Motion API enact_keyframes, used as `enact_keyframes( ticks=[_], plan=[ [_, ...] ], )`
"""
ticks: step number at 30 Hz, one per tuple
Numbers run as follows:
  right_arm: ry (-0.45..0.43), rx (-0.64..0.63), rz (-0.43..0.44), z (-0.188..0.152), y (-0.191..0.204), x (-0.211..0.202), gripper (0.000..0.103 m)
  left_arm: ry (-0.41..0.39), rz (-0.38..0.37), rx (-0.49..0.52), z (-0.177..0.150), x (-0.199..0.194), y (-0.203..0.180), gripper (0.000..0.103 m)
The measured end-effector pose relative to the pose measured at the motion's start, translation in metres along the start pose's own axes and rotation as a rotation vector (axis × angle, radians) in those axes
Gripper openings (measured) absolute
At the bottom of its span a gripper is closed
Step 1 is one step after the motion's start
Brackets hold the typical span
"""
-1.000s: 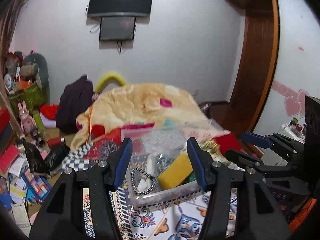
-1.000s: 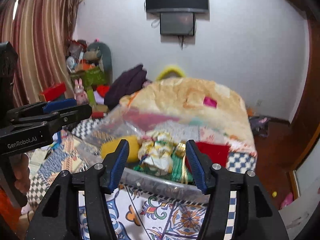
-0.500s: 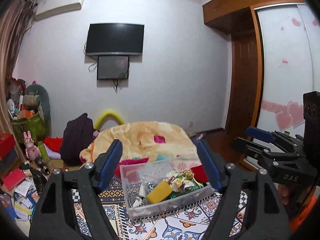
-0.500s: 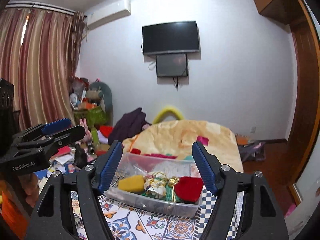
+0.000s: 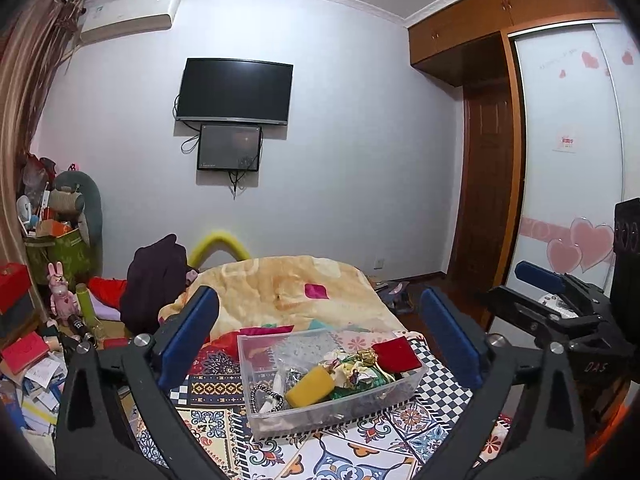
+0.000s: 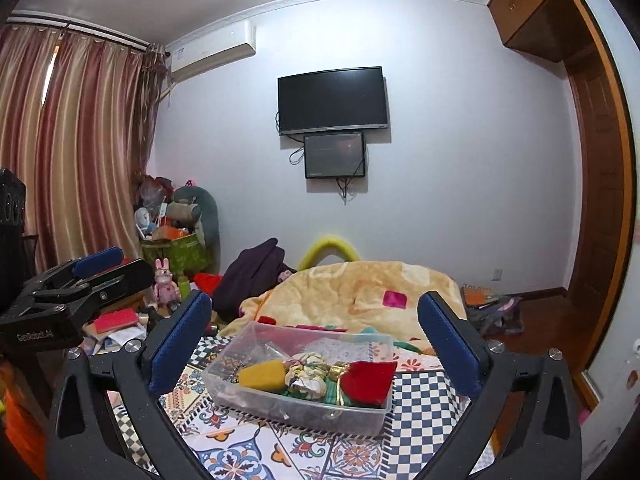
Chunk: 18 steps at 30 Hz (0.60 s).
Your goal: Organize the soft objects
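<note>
Left wrist: both tongs opening, now wide, empty, farther from bin.

A pale wall carried a dark television above a smaller screen, with an air conditioner beside striped curtains and a wooden wardrobe opposite.

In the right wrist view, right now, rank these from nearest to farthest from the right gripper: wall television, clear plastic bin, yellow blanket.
1. Clear plastic bin, just ahead of the right gripper.
2. Yellow blanket, behind the bin.
3. Wall television, high on the far wall.
</note>
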State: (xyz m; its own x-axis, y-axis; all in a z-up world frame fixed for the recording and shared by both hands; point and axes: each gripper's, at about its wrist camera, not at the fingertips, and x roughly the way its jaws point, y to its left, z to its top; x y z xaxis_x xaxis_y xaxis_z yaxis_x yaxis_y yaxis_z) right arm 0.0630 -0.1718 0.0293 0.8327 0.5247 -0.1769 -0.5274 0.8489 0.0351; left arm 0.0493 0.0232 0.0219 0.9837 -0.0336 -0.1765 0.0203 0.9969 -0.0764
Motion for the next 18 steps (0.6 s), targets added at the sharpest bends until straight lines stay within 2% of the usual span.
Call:
enact_keyframes(
  ticks=[18],
  plan=[
    [0.0, 0.004, 0.005, -0.003, -0.0054, -0.0052, 0.103, 0.004, 0.009, -0.008, -0.0041, 0.0014, 0.0003, 0.103]
  ],
)
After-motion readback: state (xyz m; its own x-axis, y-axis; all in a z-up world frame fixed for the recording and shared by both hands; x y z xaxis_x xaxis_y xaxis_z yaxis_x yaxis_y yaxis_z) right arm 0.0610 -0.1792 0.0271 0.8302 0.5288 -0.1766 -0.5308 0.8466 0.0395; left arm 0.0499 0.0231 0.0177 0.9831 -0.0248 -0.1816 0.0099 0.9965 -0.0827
